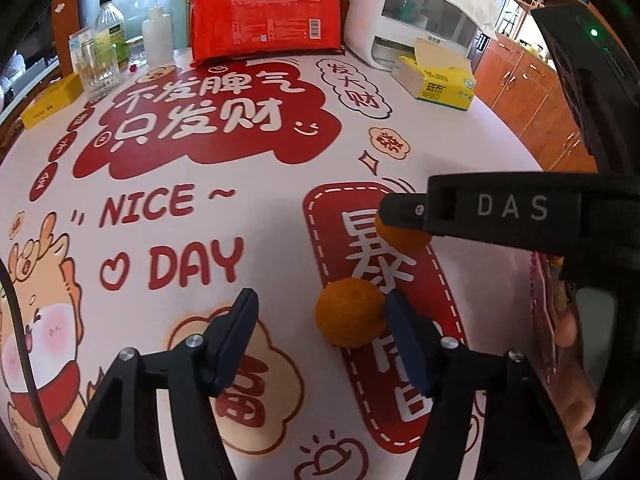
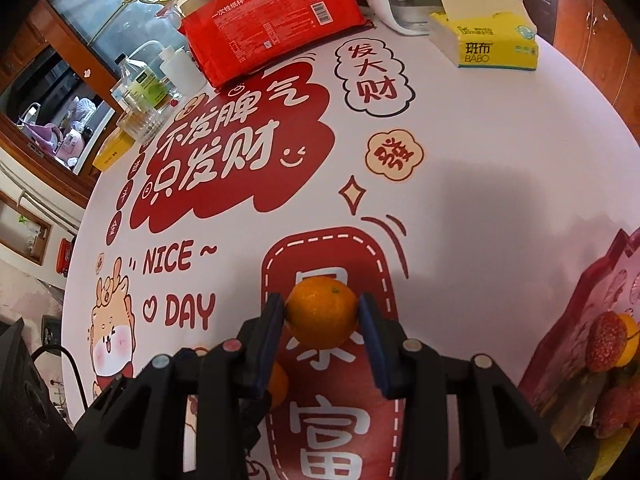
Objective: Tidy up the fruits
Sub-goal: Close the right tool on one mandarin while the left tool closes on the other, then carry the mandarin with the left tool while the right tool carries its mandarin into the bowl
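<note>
In the right wrist view my right gripper (image 2: 322, 318) is shut on an orange mandarin (image 2: 322, 312), held just above the printed tablecloth. A second mandarin (image 2: 280, 384) peeks out below its left finger. In the left wrist view my left gripper (image 1: 320, 328) is open; that second mandarin (image 1: 350, 312) lies on the cloth against the inside of its right finger. The right gripper (image 1: 396, 210) reaches in from the right with the held mandarin (image 1: 402, 236) under its tip. A pink-red fruit bag (image 2: 592, 344) with lychees and oranges lies at the right.
At the table's far edge stand a red pack of paper cups (image 1: 266, 16), a white appliance (image 1: 404, 12), a yellow tissue box (image 1: 436, 80), a glass (image 1: 98, 68), bottles (image 1: 110, 26) and a yellow box (image 1: 50, 104). Wooden cabinets (image 1: 532, 92) are beyond the right edge.
</note>
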The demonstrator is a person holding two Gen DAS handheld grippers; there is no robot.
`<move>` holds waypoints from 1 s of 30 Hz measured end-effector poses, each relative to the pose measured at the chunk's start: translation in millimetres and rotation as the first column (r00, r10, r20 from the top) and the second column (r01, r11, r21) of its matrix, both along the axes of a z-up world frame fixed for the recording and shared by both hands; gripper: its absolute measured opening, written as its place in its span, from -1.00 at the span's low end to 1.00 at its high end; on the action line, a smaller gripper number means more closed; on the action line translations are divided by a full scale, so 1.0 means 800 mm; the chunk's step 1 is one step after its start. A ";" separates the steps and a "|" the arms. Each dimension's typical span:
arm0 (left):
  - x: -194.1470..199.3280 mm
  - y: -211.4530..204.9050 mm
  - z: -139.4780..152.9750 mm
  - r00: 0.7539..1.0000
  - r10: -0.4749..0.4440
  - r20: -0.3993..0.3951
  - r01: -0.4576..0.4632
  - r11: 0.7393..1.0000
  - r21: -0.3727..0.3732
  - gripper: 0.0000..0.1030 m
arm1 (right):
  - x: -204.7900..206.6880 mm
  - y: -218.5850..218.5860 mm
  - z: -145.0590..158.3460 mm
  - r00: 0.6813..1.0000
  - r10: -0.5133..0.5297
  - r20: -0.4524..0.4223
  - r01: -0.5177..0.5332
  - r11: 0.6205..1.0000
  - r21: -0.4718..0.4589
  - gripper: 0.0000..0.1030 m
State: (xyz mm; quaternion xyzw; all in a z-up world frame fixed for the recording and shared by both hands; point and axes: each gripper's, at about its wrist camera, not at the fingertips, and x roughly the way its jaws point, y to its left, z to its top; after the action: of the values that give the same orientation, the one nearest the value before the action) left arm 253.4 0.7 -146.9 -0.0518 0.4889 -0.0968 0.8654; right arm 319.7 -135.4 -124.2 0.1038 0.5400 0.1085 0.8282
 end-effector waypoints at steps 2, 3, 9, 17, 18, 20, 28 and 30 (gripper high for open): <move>0.000 -0.004 -0.001 1.000 -0.015 -0.007 0.015 1.000 -0.007 0.17 | 0.000 0.000 0.000 1.000 -0.003 0.001 0.003 1.000 -0.007 -0.24; 0.000 -0.006 -0.002 1.000 -0.027 -0.013 0.027 1.000 -0.012 0.12 | 0.000 0.000 0.000 1.000 -0.006 0.001 0.006 1.000 -0.010 -0.24; -0.002 -0.010 -0.005 0.998 -0.043 -0.041 0.041 0.998 -0.048 -0.07 | -0.002 -0.001 0.001 1.000 -0.005 0.004 0.005 1.000 -0.020 -0.24; -0.008 -0.021 -0.012 0.995 -0.079 -0.063 0.073 0.994 -0.082 -0.32 | -0.004 -0.002 0.003 1.000 -0.003 0.013 0.004 1.000 -0.023 -0.25; -0.009 -0.021 -0.011 0.995 -0.076 -0.060 0.071 0.994 -0.079 -0.34 | -0.004 -0.002 0.003 1.000 -0.003 0.013 0.003 1.000 -0.022 -0.25; -0.012 -0.017 -0.010 0.997 -0.053 -0.054 0.049 0.996 -0.079 -0.37 | -0.006 -0.003 0.005 1.000 0.001 0.019 0.000 1.000 -0.023 -0.25; -0.028 0.011 0.013 0.999 0.035 -0.005 -0.035 0.999 -0.004 -0.38 | -0.021 0.000 0.014 0.999 0.017 0.050 -0.016 0.999 -0.034 -0.25; -0.033 0.015 0.019 0.999 0.041 0.006 -0.041 0.999 0.007 -0.38 | -0.027 0.003 0.017 0.998 0.021 0.054 -0.019 0.999 -0.033 -0.25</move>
State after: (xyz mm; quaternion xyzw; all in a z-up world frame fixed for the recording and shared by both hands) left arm 227.0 12.9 -131.4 -0.0586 0.4856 -0.0774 0.8688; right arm 297.7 -133.2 -111.0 0.0819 0.5201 0.1109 0.8429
